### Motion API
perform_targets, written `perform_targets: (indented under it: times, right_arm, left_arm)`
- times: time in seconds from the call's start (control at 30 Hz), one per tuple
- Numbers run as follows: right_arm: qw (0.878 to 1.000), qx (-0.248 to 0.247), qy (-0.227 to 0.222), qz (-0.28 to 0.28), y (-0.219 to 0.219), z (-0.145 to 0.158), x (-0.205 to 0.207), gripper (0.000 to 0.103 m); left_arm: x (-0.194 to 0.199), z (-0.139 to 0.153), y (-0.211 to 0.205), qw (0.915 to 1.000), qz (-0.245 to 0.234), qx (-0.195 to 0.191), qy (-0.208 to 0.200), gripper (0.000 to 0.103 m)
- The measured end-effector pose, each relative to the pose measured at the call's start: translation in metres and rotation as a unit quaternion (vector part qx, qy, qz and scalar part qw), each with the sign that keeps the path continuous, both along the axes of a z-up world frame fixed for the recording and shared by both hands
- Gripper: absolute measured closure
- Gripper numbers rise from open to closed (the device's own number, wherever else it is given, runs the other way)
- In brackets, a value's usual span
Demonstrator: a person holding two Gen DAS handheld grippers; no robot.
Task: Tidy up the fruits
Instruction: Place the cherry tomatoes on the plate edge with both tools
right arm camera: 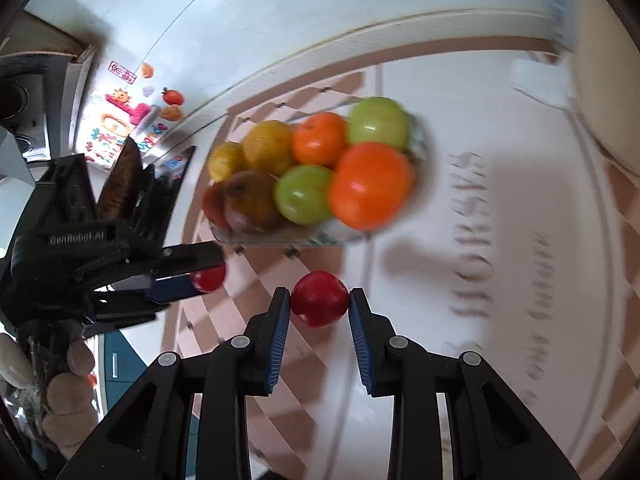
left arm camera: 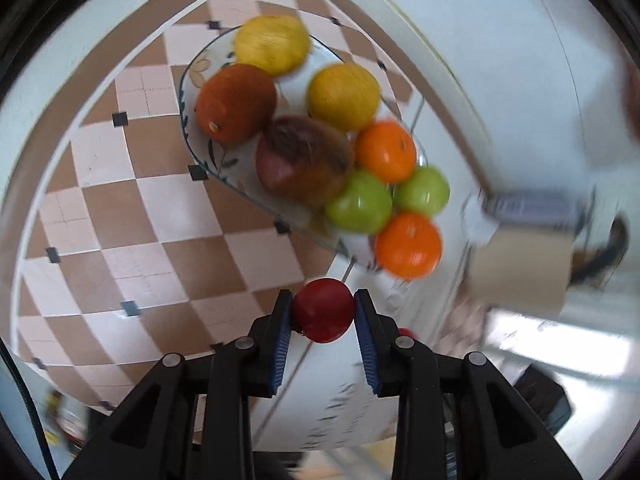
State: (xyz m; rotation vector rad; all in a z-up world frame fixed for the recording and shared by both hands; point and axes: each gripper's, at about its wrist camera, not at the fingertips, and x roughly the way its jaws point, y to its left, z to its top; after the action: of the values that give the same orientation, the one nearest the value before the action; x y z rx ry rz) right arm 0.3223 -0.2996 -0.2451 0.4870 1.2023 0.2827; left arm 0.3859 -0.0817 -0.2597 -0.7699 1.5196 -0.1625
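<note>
1. The left gripper (left arm camera: 323, 312) was clamped on a small red fruit (left arm camera: 323, 310), its blue pads pressed against both sides.
2. The right gripper (right arm camera: 319, 300) pinched a second red fruit (right arm camera: 319, 299) the same way.
3. Both hung above a checked tablecloth (left arm camera: 120, 216), near a glass plate (left arm camera: 192, 76).
4. The plate held yellow, orange, green and brownish fruits piled together.
5. In the right wrist view, the left gripper (right arm camera: 206, 276) showed at the left, a person's fingers (right arm camera: 68, 392) around its handle.

Both wrist cameras look steeply down, near; shared: fruit plate (left arm camera: 192, 120) (right arm camera: 320, 238).
</note>
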Motion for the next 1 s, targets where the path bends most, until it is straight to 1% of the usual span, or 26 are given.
perform_targets:
  times: [0.03, 0.1, 0.17, 0.23, 0.3, 0.43, 0.67, 1.0]
  right_arm:
    - [1.000, 0.003, -0.002, 0.003, 0.007, -0.002, 0.007, 0.070]
    - [1.000, 0.003, -0.002, 0.006, 0.016, -0.008, 0.017, 0.070]
    - [1.000, 0.004, -0.002, 0.006, 0.023, -0.015, 0.027, 0.070]
    - [1.000, 0.002, 0.001, 0.004, 0.028, -0.021, 0.036, 0.070]
    - [1.000, 0.003, 0.007, 0.005, 0.030, -0.027, 0.042, 0.070]
    - [1.000, -0.010, 0.015, 0.015, 0.037, -0.037, 0.053, 0.070]
    - [1.000, -0.023, 0.014, 0.012, 0.038, -0.038, 0.060, 0.070]
    - [0.999, -0.034, 0.022, 0.014, 0.035, -0.040, 0.063, 0.070]
  left_arm:
    - [0.002, -0.005, 0.006, 0.9996, 0.021, -0.017, 0.008, 0.075]
    - [0.014, -0.013, 0.012, 0.9977, 0.047, -0.044, 0.020, 0.075]
    - [0.021, -0.024, 0.017, 0.9949, 0.072, -0.062, 0.034, 0.075]
    - [0.028, -0.028, 0.024, 0.9931, 0.083, -0.072, 0.042, 0.075]
    - [0.028, -0.033, 0.020, 0.9915, 0.090, -0.080, 0.048, 0.075]
    - [0.033, -0.046, 0.018, 0.9879, 0.101, -0.096, 0.069, 0.075]
    - [0.035, -0.056, 0.008, 0.9848, 0.104, -0.108, 0.087, 0.074]
    - [0.037, -0.069, 0.007, 0.9804, 0.115, -0.114, 0.113, 0.072]
